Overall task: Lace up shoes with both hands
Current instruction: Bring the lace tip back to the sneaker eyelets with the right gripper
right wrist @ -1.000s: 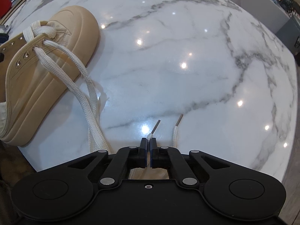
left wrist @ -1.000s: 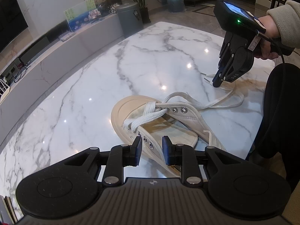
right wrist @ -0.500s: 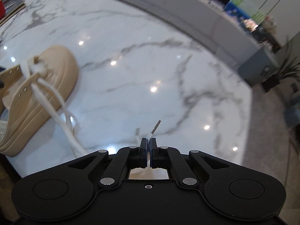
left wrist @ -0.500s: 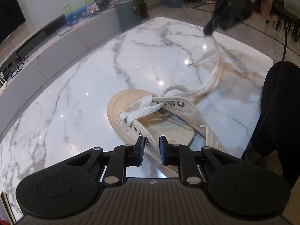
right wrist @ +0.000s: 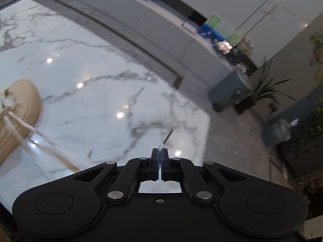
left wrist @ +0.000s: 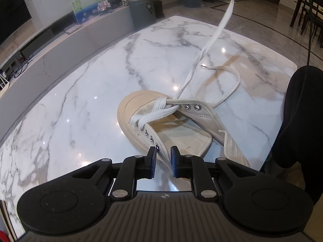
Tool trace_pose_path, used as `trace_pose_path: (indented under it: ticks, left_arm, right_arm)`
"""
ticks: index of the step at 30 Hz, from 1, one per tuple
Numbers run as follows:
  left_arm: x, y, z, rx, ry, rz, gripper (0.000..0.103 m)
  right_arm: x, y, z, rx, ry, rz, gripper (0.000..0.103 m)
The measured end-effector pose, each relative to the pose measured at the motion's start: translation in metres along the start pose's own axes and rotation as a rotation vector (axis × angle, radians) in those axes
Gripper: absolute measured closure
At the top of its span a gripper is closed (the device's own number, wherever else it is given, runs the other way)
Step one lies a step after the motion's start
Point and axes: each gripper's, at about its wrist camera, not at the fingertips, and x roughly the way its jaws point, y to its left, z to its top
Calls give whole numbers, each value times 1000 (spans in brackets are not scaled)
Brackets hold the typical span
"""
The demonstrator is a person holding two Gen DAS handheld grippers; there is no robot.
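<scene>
A beige canvas shoe (left wrist: 141,104) lies on the marble table (left wrist: 80,100), toe pointing away, with white lace crossed through its front eyelets. My left gripper (left wrist: 163,155) is shut on the shoe's near eyelet flap (left wrist: 161,151), which passes between its pads. My right gripper (right wrist: 160,154) is shut on one lace end, and the metal tip (right wrist: 168,136) pokes out past the pads. That lace (left wrist: 212,40) runs taut from the shoe up out of the top of the left wrist view. The other lace end (left wrist: 232,80) lies looped on the table. In the right wrist view the shoe (right wrist: 22,100) sits far left.
A person's dark-clothed leg (left wrist: 302,121) is at the table's right edge. Beyond the table stand a grey bin (left wrist: 141,6), a long low grey console (left wrist: 60,46), a potted plant (right wrist: 260,92) and dark chairs (left wrist: 308,10).
My right gripper has risen high with the lace end, lifting that lace off the table and pulling it straight. My left gripper's jaws have narrowed onto the eyelet flap.
</scene>
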Motion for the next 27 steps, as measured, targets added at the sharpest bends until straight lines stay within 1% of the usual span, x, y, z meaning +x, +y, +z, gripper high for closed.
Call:
trace_pose_path:
  ticks: [6,11,16,19,21,25,27]
  left_arm:
    - [0,1,-3,-17,-2,-4,89]
    - [0,0,-3,-23,-8,-8,89]
    - [0,2,-4,-54,-28,-29,89]
    - [-1,4,-4,-76,-39,-37,87]
    - [-1,3,-2,-75,-40,-33,87]
    - [0,1,3,-67,-41,-23,86]
    - [1,1,5,-66,-41,-21,86]
  right_arm:
    - [-10,-18,4,1,-18,-84,103]
    - [-15,-24,5,-8,-32,-157,103]
    - [-18,-22,7,-14,-44,-175,103]
    - [-23,-14,11,-33,-74,-141,103]
    - [-30,-1,17,-60,-115,-87,103]
    - [-40,25,29,-119,-176,-7,103]
    - [-45,44,37,-154,-215,53,103]
